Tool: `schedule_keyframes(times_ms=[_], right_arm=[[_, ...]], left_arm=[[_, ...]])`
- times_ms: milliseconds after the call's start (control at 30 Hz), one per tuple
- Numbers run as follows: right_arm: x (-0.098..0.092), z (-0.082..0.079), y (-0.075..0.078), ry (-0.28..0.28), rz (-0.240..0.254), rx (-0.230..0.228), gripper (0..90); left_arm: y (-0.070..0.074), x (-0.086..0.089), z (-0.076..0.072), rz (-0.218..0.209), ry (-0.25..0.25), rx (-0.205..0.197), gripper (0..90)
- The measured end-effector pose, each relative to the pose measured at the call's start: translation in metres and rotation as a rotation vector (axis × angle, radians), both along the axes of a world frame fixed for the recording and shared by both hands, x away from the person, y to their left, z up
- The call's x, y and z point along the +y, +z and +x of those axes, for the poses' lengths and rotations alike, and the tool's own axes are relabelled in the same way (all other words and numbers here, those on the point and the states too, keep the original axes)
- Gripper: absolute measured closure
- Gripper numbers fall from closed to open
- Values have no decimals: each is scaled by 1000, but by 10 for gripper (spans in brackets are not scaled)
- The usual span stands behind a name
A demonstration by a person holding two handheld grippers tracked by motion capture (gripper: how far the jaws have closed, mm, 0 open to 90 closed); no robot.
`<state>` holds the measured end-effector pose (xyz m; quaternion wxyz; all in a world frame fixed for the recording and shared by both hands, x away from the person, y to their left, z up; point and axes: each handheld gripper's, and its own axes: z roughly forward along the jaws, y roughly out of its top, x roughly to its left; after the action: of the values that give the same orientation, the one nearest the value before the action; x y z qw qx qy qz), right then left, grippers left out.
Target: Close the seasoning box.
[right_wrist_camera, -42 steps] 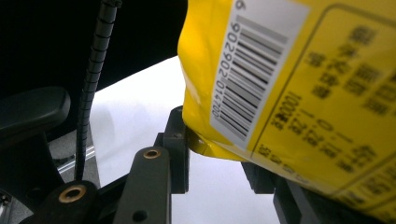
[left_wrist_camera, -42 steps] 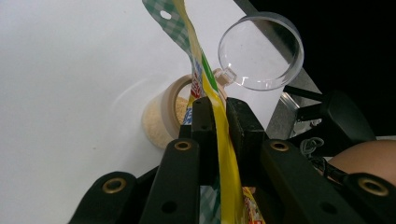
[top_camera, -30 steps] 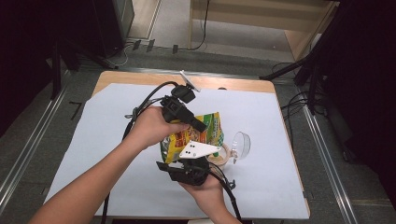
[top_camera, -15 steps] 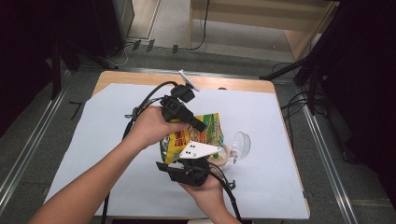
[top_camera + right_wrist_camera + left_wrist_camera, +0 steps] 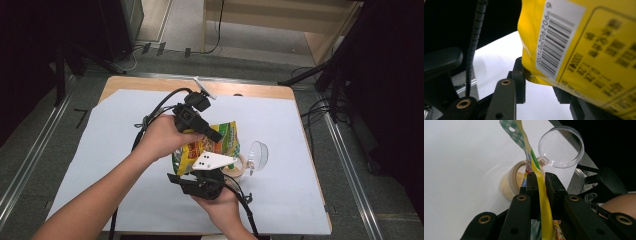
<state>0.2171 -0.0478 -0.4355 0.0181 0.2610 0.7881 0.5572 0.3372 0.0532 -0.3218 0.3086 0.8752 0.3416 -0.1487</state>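
Two grippers clamp yellow snack pouch [image 5: 212,145]: left gripper [image 5: 539,182] pinches flat edge, right gripper [image 5: 541,82] grips bottom corner. Pouch light, floppy, slippery; you hold seams.

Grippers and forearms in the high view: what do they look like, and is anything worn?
Both grippers are black. The left gripper trails thick black cables; the right gripper carries a white three-cornered plate with black dots. In the left gripper view, brass-coloured pivot rings dot the black jaw links. Forearms are bare, no sleeves.
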Motion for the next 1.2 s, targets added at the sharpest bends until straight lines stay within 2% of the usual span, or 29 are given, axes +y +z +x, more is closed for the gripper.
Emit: schedule_keyframes(times_ms=[300,867,1200], right_arm=[[1,2,-1,-7,-1,19,687],[0,2,-1,-7,7,20,694],[0,3,-1,-19,5,25,700]], left_arm=[[2,-2,-3,4,0,-11,820],[6,-5,-6,25,-9,-23,820],[7,-7,-7,24,-6,-24,817]])
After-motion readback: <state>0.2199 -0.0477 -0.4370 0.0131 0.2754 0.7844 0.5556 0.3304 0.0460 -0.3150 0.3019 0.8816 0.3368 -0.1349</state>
